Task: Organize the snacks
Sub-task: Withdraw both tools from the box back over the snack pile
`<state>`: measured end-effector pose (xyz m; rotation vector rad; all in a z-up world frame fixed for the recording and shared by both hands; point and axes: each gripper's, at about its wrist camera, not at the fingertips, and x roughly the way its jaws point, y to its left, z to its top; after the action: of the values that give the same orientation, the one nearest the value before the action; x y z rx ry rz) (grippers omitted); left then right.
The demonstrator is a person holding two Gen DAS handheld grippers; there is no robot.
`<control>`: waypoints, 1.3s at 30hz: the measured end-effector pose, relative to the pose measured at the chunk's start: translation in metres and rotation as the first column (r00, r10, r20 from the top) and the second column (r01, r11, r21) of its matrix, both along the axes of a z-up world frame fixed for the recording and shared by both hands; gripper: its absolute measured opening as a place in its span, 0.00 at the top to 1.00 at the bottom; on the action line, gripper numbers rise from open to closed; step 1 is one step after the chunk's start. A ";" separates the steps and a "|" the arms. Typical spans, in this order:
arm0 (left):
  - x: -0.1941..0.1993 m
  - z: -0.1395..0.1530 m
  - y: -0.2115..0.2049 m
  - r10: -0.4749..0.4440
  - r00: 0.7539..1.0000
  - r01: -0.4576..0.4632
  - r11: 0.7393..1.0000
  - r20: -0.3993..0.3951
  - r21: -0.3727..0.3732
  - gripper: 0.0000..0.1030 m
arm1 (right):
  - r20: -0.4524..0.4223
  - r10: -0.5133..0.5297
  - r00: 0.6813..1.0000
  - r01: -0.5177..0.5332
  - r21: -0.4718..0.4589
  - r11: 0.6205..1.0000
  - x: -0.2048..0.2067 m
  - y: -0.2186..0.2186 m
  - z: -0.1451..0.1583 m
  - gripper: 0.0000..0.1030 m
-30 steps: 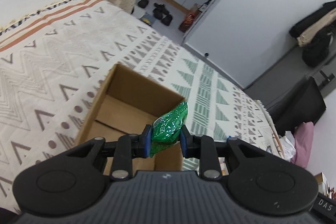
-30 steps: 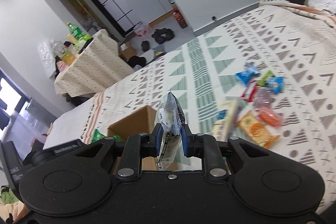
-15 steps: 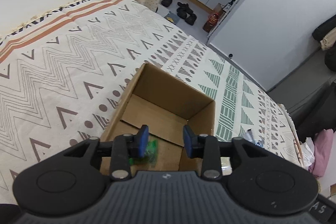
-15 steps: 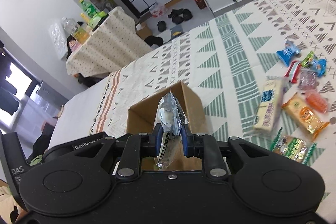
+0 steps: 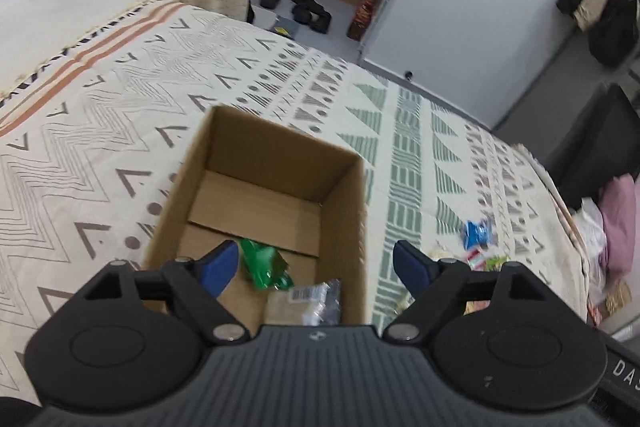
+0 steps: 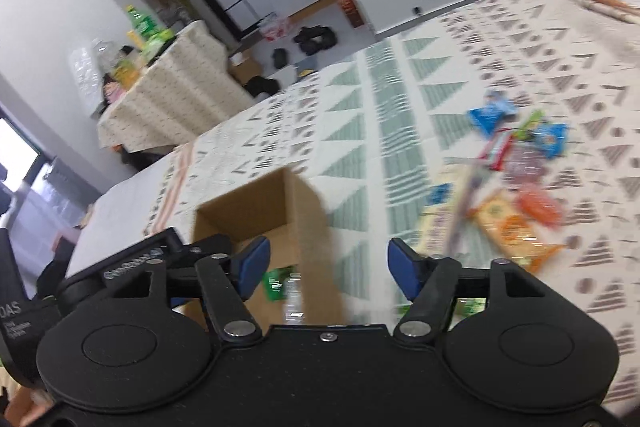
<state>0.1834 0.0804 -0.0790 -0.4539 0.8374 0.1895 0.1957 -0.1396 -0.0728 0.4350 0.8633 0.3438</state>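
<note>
Both tools, left [image 5: 314, 263] and right [image 6: 328, 267], just spread, empty above the box rim [image 5: 280, 131].

Snack pile [image 6: 516, 203] motion-blurred, silver packet [image 5: 316, 301] partly hidden behind hand-held gripper

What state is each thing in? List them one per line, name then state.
cardboard box: open-topped, upright on the bed.
green packet: lying on the box floor.
clear packet: lying in the box, beside the green one.
left gripper: open, just released.
right gripper: open, just released.
loose snacks: scattered on the bedspread.
</note>
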 end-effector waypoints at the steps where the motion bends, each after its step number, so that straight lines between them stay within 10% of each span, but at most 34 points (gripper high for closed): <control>1: 0.000 -0.001 -0.004 -0.008 1.000 0.008 1.000 -0.004 -0.002 0.19 | -0.002 -0.013 1.000 0.013 -0.012 1.000 -0.002 -0.008 -0.001 0.32; 20: -0.012 -0.017 -0.109 -0.339 0.940 0.341 0.935 -0.039 0.095 0.10 | -0.049 -0.155 0.987 0.150 -0.090 0.985 -0.039 -0.101 -0.028 0.17; 39: -0.004 -0.056 -0.125 -0.306 0.933 0.328 0.939 -0.192 0.099 0.06 | -0.108 -0.186 0.977 0.184 -0.030 0.982 -0.048 -0.136 -0.055 0.04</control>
<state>0.1795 -0.0442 -0.1347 -0.1760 1.0513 -0.0181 0.1473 -0.2757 -0.1279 0.5156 0.9249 0.1401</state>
